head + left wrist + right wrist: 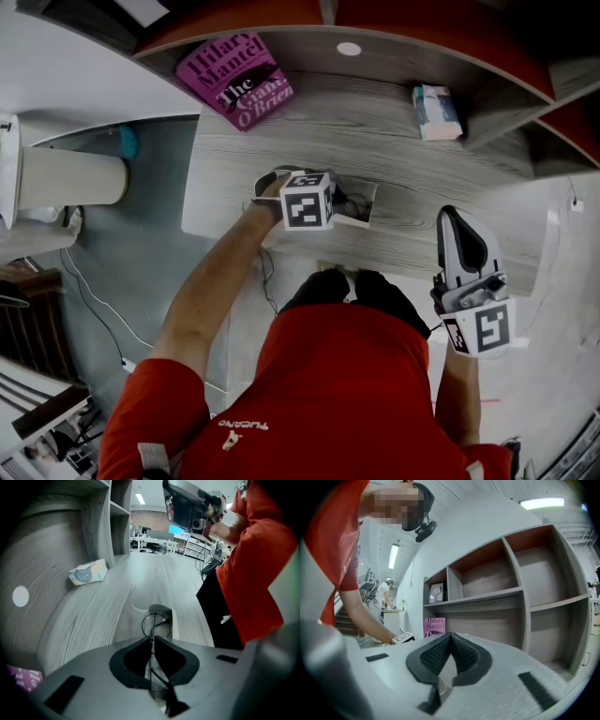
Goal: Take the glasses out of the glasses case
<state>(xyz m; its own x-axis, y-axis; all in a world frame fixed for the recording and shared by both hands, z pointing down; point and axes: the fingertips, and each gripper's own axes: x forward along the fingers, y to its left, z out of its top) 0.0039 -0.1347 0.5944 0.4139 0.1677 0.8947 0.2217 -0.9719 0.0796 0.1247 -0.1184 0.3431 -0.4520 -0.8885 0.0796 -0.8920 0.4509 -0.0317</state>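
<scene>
The left gripper [153, 640] has its fingers drawn nearly together on a thin wire part of the glasses [157, 624], which runs up through the narrow slot between the pads. It is pinching the frame, tilted steeply down over the desk. Just past the fingertips a round lens lies in the open glasses case [174, 624], so the glasses are gripped and in the case. The pale wall of the case rises to the right of the lens.

The right gripper [450, 637] has its ribbed pads pressed together on nothing. It is held level and well apart from the case, and it faces the shelves [520, 592].

Only the left gripper view shows the wire between the pads. In the head view that gripper's marker cube covers the pinch, and little but the pale part of the case shows just right of the cube. The head view alone shows that the case lies close to the near edge of the desk [394, 150], right in front of the person's red shirt [356, 394].

Beyond the left fingertips the wood is bare up to a tissue pack [88, 572], ahead and to the left by the shelf wall. A pink book [236, 80] lies off to that gripper's left. The right gripper view shows it under the lowest shelf, ahead and slightly to the left of those fingers.
</scene>
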